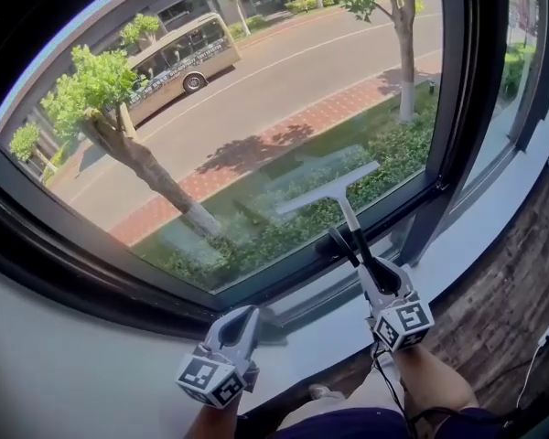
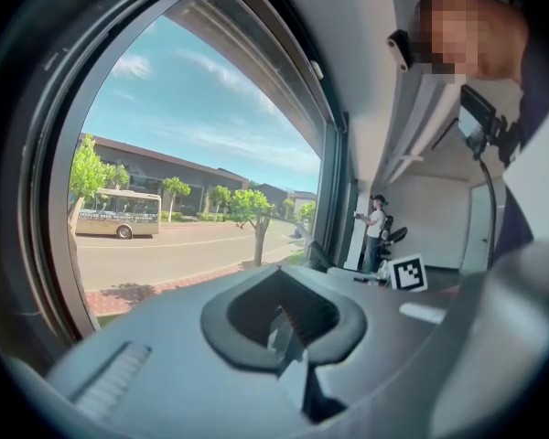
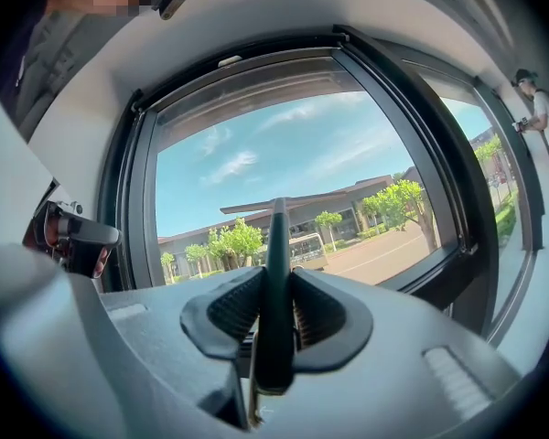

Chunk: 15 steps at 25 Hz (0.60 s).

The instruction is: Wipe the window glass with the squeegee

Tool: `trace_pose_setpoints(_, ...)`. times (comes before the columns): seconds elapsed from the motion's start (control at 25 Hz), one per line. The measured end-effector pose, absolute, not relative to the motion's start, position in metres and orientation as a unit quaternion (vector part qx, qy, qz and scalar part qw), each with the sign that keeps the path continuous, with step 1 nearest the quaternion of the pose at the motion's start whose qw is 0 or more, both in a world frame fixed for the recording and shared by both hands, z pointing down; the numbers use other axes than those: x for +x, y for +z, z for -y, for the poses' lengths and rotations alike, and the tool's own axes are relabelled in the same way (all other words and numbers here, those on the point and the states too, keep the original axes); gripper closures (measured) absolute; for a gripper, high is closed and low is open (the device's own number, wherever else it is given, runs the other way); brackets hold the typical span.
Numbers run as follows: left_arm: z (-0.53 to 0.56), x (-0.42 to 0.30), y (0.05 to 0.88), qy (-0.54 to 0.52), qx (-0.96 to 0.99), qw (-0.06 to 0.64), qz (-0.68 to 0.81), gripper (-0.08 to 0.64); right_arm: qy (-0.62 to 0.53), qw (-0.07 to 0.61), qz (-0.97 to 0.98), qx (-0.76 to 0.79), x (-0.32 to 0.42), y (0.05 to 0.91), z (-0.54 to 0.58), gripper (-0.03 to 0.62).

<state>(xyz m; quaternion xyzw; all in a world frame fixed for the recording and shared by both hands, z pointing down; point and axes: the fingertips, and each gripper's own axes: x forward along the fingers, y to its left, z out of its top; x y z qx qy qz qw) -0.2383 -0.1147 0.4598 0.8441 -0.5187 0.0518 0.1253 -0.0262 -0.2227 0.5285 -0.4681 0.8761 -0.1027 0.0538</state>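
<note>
The squeegee (image 1: 329,188) is held with its blade laid against the lower right part of the window glass (image 1: 256,90). The blade is tilted, its right end higher than its left, and sits just above the bottom rail of the dark window frame (image 1: 457,108). Its dark handle runs down from the blade and is clamped between the fingers (image 3: 238,305) of the right gripper (image 1: 355,243). In the right gripper view the handle (image 3: 276,273) is seen standing upright, pressed from both sides by the ribbed pads. The left gripper (image 1: 245,316) is kept lower and further left, in front of the pale windowsill (image 1: 101,373) and well apart from the squeegee. In the left gripper view its fingers (image 2: 297,337) are seen drawn together with nothing between them. Through the glass a beige bus (image 1: 178,58) is seen on a road, with a green tree (image 1: 101,90) and a strip of red paving (image 1: 284,140) nearer the building, and a hedge (image 1: 384,158) behind the blade.
</note>
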Motion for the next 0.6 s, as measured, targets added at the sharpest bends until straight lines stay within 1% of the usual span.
trace_pose_setpoints(0.32, 0.112, -0.239, 0.464, 0.067, 0.839, 0.138, 0.522, 0.555, -0.137, 0.007, -0.875, -0.464, -0.025, 0.577, 0.217, 0.492)
trace_pose_setpoints(0.6, 0.112, -0.238, 0.47, 0.074, 0.843, 0.14, 0.515, 0.555, -0.152, -0.023, -0.874, -0.462, -0.025, 0.601, 0.209, 0.492)
